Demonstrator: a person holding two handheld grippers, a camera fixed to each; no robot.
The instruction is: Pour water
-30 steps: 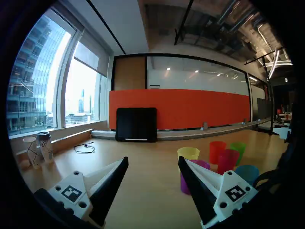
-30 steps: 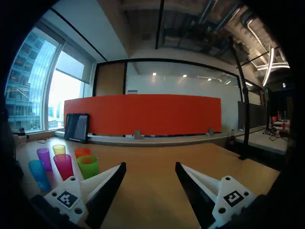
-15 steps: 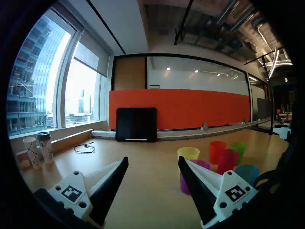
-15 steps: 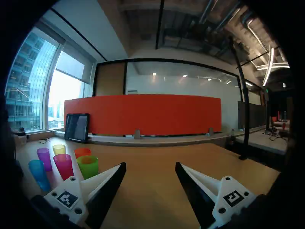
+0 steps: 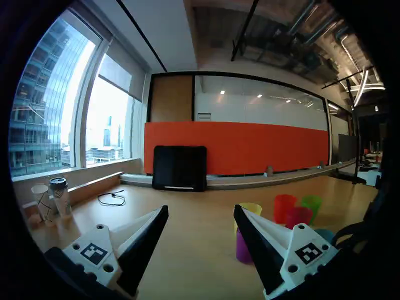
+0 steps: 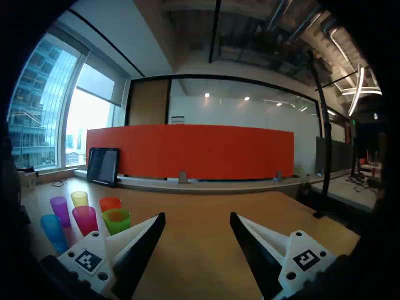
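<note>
purple cup [image 6: 60, 207] | yellow cup [image 6: 79, 198] | red cup [image 6: 110, 203] | pink cup [image 6: 85, 218] | green cup [image 6: 116, 220] | blue cup [image 6: 51, 230] | orange divider panel [image 6: 190, 151] | tan wooden tabletop [image 6: 200, 225]

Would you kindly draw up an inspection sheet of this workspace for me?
Surface: wooden table, no spills seen.
Job's things: six plastic cups upright in a cluster: blue cup, purple cup, yellow cup, pink cup, red cup, green cup; contents cannot be told.
Clutter: lidded paper coffee cup and clear cup by the window ledge.
Grippers: left gripper and right gripper, jaws open, holding nothing.
Cables: thin black cable lying on the table.
Surroundings: dark screen leaning against orange partition; tall windows.
</note>
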